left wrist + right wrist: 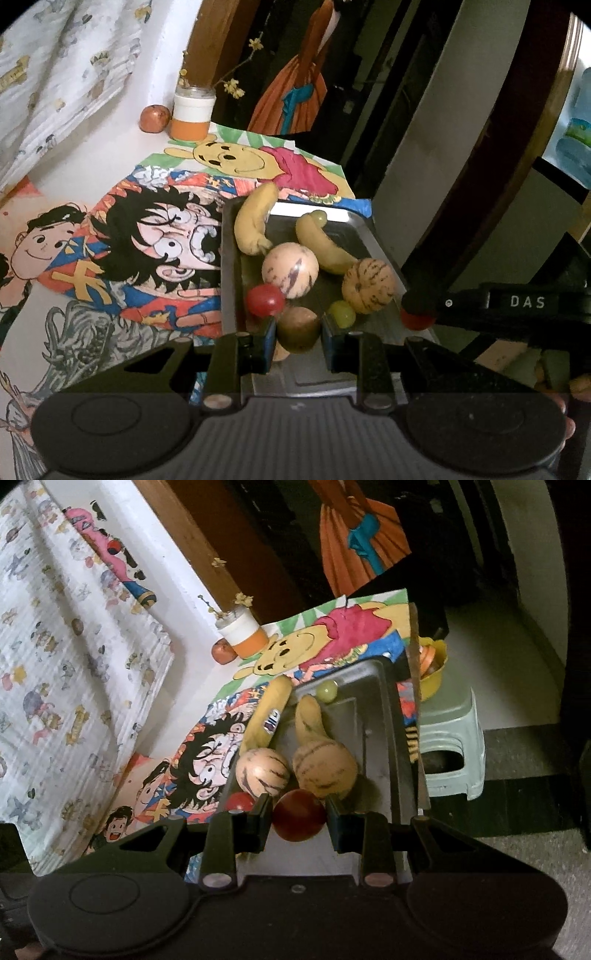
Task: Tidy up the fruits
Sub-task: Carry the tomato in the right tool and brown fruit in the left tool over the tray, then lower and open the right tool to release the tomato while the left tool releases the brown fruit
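A metal tray holds two bananas, two striped cream melons, a red cherry tomato and green grapes. My left gripper is shut on a brown kiwi just above the tray's near end. My right gripper is shut on a dark red round fruit over the tray's near end, beside the melons. The right gripper also shows at the right of the left wrist view, with the red fruit under its tip.
The tray sits on cartoon drawings on a white table. An orange-and-white jar with dried flowers and a reddish fruit stand at the far end. A pale plastic stool and a yellow bowl are right of the table.
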